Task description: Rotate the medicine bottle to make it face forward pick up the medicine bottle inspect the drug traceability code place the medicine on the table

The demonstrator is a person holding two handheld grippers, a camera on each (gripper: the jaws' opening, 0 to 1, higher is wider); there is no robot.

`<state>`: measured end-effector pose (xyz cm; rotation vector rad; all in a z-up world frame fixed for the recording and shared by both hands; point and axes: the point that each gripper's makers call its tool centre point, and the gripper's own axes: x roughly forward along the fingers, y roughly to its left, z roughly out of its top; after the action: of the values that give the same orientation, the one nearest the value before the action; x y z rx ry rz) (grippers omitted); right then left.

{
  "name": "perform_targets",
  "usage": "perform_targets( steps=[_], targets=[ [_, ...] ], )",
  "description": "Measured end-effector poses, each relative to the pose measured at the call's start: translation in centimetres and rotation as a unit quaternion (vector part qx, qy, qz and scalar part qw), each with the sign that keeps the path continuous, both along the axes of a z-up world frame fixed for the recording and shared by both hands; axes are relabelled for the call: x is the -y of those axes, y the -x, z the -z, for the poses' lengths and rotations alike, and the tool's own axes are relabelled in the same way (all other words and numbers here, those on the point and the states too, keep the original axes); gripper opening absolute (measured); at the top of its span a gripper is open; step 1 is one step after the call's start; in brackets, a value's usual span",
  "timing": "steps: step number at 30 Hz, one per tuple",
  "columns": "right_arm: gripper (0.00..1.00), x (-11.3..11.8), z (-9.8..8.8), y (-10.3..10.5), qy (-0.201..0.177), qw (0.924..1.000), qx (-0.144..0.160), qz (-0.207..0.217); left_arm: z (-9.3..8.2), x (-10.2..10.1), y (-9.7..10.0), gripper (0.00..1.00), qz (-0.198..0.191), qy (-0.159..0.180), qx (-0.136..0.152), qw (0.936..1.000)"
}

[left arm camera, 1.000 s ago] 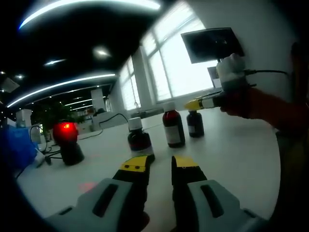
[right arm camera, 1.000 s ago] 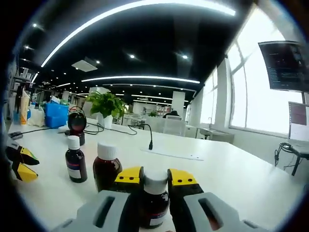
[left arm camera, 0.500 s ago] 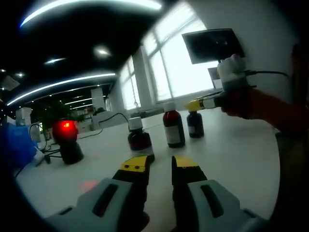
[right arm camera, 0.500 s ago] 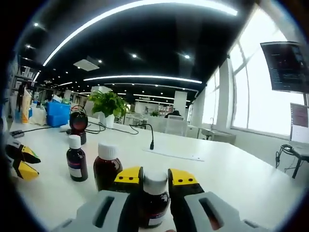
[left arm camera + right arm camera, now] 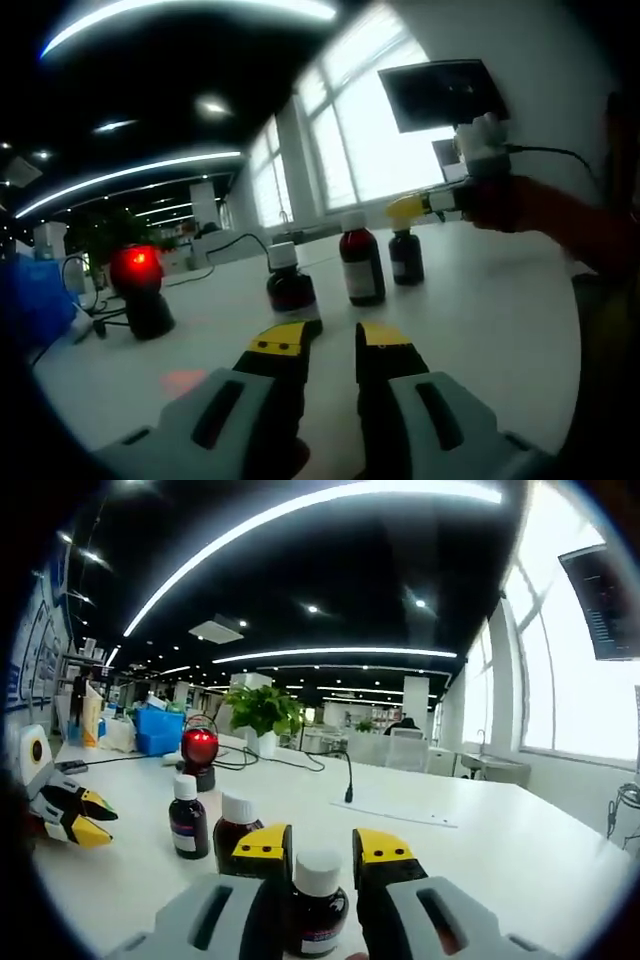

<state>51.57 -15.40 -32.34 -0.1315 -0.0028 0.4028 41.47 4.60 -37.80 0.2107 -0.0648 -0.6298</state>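
While the right gripper [image 5: 322, 852] closes its yellow-tipped fingers [image 5: 262, 842] on either side of a medicine bottle [image 5: 316, 900], that bottle shows as a small dark brown vessel with a white screw cap and a pale label low on its body, whose print is too small to read. It stands upright between the fingers, cap up, its long axis vertical, and which way its label faces cannot be told for sure. In the left gripper view the same bottle [image 5: 405, 256] sits at the far end of a row on the white desk [image 5: 480, 320], with the right gripper [image 5: 404, 212] reaching in over it from the right; whether it rests on the desk or is just off it cannot be told. Two more bottles stand upright beside it: a middle bottle [image 5: 360, 266] with a white label and a near bottle [image 5: 289, 283] just ahead of the left gripper [image 5: 334, 338], whose fingers [image 5: 281, 340] are parted with nothing between them. A scanner with a red light [image 5: 140, 290] stands farther left on the desk, and a potted plant [image 5: 264, 712] sits behind it in the right gripper view.
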Motion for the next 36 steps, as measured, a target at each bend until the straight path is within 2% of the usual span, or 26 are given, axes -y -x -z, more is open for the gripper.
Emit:
perform_targets(
  steps=[3, 6, 15, 21, 36],
  targets=[
    [0.20, -0.8, 0.4, 0.3, -0.014, 0.9992, -0.012, -0.034, 0.0, 0.0, 0.0, 0.11, 0.000, 0.000, 0.000, 1.0000],
    [0.20, -1.0, 0.9, 0.3, -0.006, 0.9986, -0.017, -0.050, 0.0, 0.0, 0.1, 0.11, 0.000, 0.000, 0.000, 1.0000],
    [0.16, -1.1, 1.5, 0.2, -0.012, 0.9976, -0.028, -0.062, 0.0, 0.0, 0.1, 0.11, -0.001, -0.002, 0.000, 1.0000],
    [0.16, -1.2, 1.4, 0.4, 0.010, 0.9983, -0.020, -0.054, 0.0, 0.0, 0.1, 0.11, -0.001, -0.002, 0.000, 1.0000],
    [0.16, -1.1, 1.4, 0.8, 0.016, 0.9998, -0.010, 0.005, 0.0, 0.0, 0.1, 0.11, -0.001, -0.003, 0.001, 1.0000]
  ],
)
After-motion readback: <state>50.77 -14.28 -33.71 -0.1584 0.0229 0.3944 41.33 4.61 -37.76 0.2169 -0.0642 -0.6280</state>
